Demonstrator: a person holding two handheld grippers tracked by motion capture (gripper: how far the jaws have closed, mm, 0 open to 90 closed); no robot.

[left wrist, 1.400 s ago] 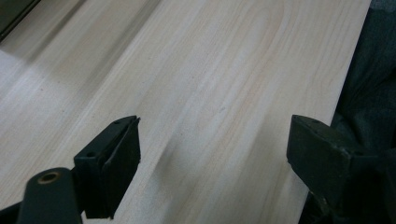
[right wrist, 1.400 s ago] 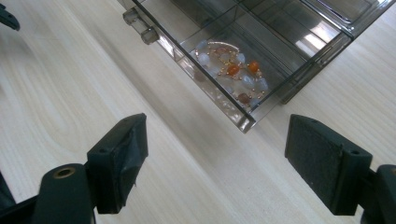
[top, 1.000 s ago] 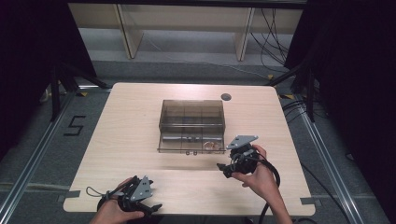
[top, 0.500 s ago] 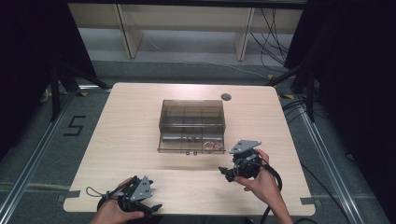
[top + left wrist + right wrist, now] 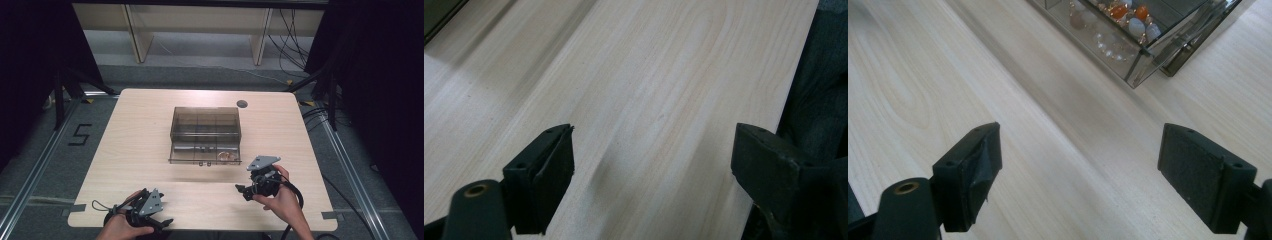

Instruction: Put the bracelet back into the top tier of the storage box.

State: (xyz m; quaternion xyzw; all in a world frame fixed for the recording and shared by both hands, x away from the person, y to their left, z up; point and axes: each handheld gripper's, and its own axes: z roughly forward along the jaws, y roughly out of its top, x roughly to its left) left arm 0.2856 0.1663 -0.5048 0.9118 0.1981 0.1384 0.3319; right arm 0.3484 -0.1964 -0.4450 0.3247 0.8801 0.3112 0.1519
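Note:
A smoky clear plastic box (image 5: 206, 131) with a pulled-out drawer sits at the middle of the table. Beads and a bracelet (image 5: 1118, 30) lie in the drawer's near corner. My right gripper (image 5: 246, 190) is held low over the table, a short way in front and right of the box, open with nothing between its jaws (image 5: 1078, 175). My left gripper (image 5: 162, 222) rests at the table's near left edge, also open and empty (image 5: 651, 170).
The light wooden table (image 5: 135, 145) has a dark round grommet (image 5: 242, 104) at its back right. Cables trail from both grippers. Beyond the table are a shelf frame and floor rails.
My right gripper has drawn back from the drawer toward the near edge of the table. The left gripper has stayed put.

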